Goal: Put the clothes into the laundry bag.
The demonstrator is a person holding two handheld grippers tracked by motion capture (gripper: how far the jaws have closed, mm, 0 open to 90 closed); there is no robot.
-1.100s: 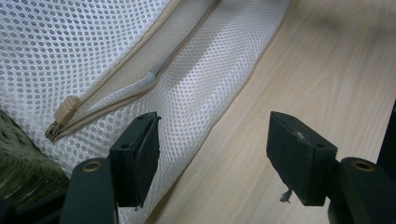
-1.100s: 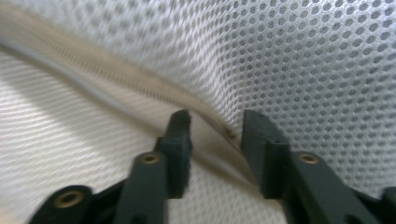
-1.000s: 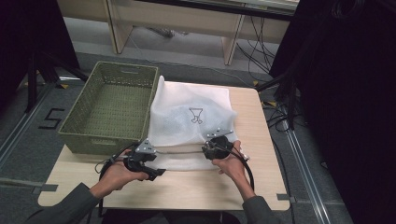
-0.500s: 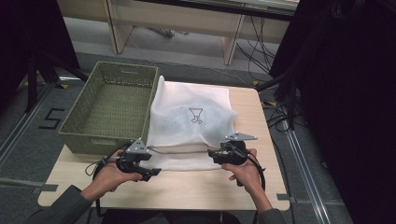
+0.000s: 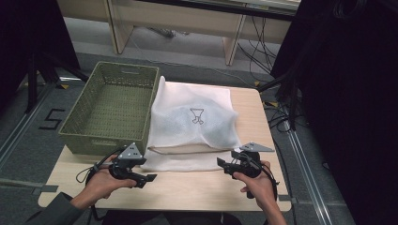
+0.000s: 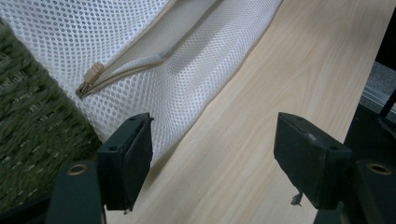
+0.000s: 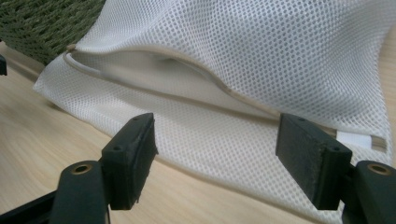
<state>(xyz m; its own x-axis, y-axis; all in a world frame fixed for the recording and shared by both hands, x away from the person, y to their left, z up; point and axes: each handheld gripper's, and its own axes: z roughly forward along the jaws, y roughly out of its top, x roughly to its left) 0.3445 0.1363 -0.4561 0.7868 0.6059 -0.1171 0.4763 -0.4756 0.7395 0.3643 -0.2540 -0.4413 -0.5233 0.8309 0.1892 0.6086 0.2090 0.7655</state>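
A white mesh laundry bag point(image 5: 192, 124) lies flat on the wooden table point(image 5: 197, 187), its unzipped mouth facing the person. In the left gripper view the bag point(image 6: 154, 60) shows its beige zipper pull point(image 6: 93, 73) at the mouth's end. The right gripper view looks into the gaping mouth of the bag point(image 7: 243, 51), with white cloth inside. My left gripper point(image 5: 149, 178) is open near the bag's front left corner, just off the mesh. My right gripper point(image 5: 221, 162) is open at the front right corner, apart from the bag. Both hold nothing.
A green woven basket point(image 5: 112, 107) stands at the table's left, touching the bag's left edge. Bare table runs along the front edge between the hands. Desk legs and cables lie on the floor beyond the table, and dark curtains flank it.
Both grippers have drawn back from the bag's front edge toward the person and apart, the right one moving right. Both have let go of the bag's front edge.
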